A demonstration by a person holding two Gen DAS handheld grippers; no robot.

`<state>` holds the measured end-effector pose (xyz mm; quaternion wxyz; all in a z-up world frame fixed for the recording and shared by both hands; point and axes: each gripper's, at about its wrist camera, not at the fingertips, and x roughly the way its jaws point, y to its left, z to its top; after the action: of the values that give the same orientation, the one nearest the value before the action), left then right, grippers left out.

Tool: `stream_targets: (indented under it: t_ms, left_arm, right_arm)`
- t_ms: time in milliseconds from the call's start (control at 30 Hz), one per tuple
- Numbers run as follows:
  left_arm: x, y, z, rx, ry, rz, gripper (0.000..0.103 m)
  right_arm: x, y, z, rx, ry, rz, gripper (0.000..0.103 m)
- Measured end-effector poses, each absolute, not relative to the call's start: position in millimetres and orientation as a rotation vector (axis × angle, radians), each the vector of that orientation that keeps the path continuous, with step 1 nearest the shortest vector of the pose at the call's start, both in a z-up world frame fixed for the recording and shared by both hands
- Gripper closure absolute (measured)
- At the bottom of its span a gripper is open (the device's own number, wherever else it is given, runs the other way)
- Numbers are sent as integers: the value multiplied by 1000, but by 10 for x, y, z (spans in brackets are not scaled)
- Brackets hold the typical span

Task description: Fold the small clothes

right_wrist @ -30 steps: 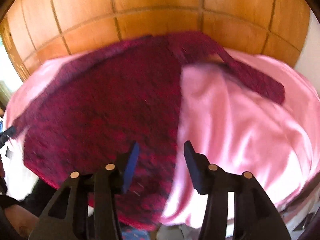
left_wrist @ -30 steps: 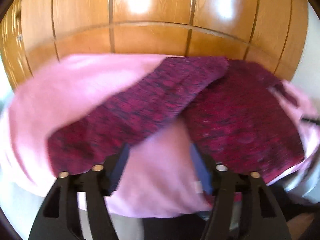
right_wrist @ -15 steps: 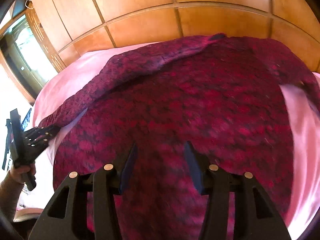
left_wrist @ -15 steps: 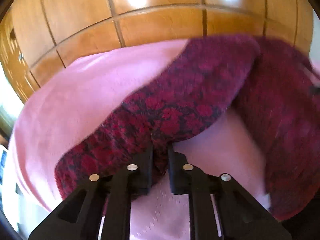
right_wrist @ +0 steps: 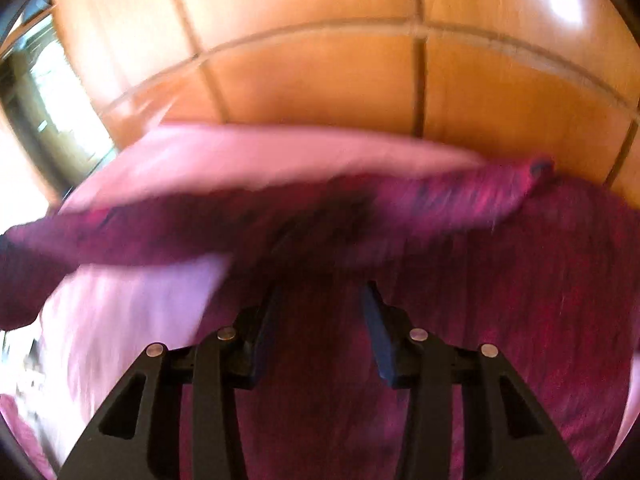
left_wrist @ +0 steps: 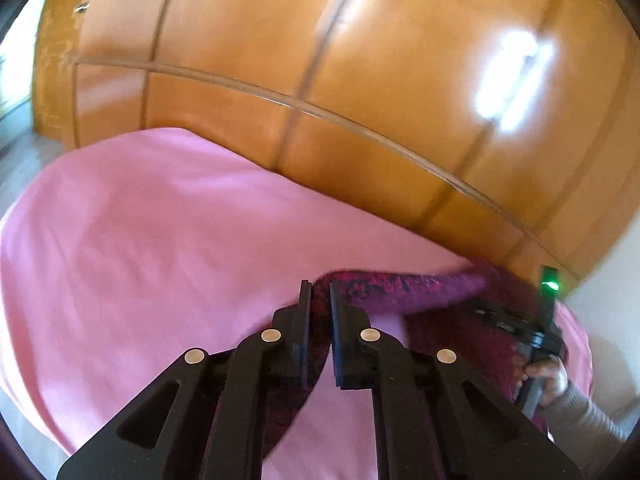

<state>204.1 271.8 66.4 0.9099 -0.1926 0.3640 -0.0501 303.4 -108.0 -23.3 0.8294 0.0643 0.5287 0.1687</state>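
The left gripper (left_wrist: 319,312) pinches the sleeve of the dark red knitted sweater (left_wrist: 404,292), whose long axis runs right toward the body on the pink bed sheet (left_wrist: 160,240). The right gripper (right_wrist: 320,312) hovers over the body, empty jaws closing

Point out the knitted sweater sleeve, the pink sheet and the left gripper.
sweater sleeve (left_wrist: 420,290), left wrist view, middle of the sleeve
pink sheet (left_wrist: 160,240), left wrist view, bare stretch
left gripper (left_wrist: 319,296), left wrist view, between fingertips
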Motion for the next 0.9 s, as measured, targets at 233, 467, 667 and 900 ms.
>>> stream_targets:
  t_ms: [233,467,667,900]
  left_arm:
    - [2717,3382,589,-468,724,251,96]
    - [2277,3605,163,-590,705,348,34]
    - [2309,3621,-411,-603,853,457,32]
    - [2597,3455,-645,-482,899,412,87]
  right_arm:
    - [3052,-1284,-349,193,1150,309,53]
    - [2461,-1612,-458,237,1179,315,47]
    - [1893,-1694,-372,201,1179,316,43]
    - [1597,-1805,-355,261,1195,288,39]
